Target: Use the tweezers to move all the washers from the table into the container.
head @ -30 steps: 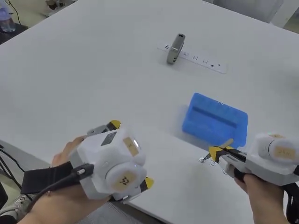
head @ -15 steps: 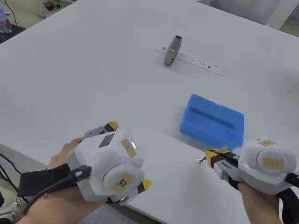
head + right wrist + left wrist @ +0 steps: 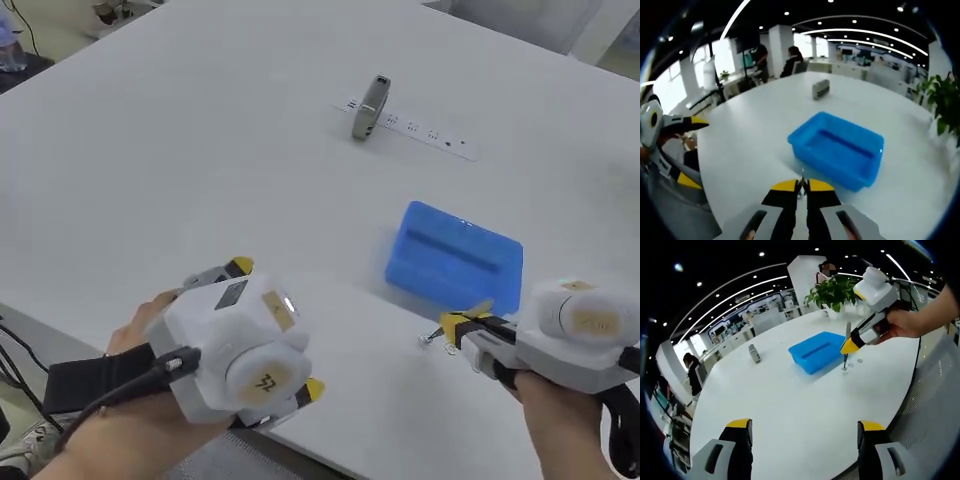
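Clamping the tweezers in the right tongs, jaws pinched narrow around them. Pointing the tweezer tip down at the tabletop, just beside the washers; can't tell whether touching one. From the head view: same washers just off the yellow tips of the right tongs, on the tabletop in front of the near wall of the blue container, outside it. Bare tabletop between washers and that wall.

Holding the left tongs wide open, well apart from washers and container, close to the tabletop's near edge.

Reads "72" on top of the left tongs in the head view.

Farther back on the tabletop: white power strip, grey plug-in block standing on its left end, well apart from the container.

In the gripper views, beyond the tabletop: open office with ceiling spots, potted plant, a person standing at the far side.
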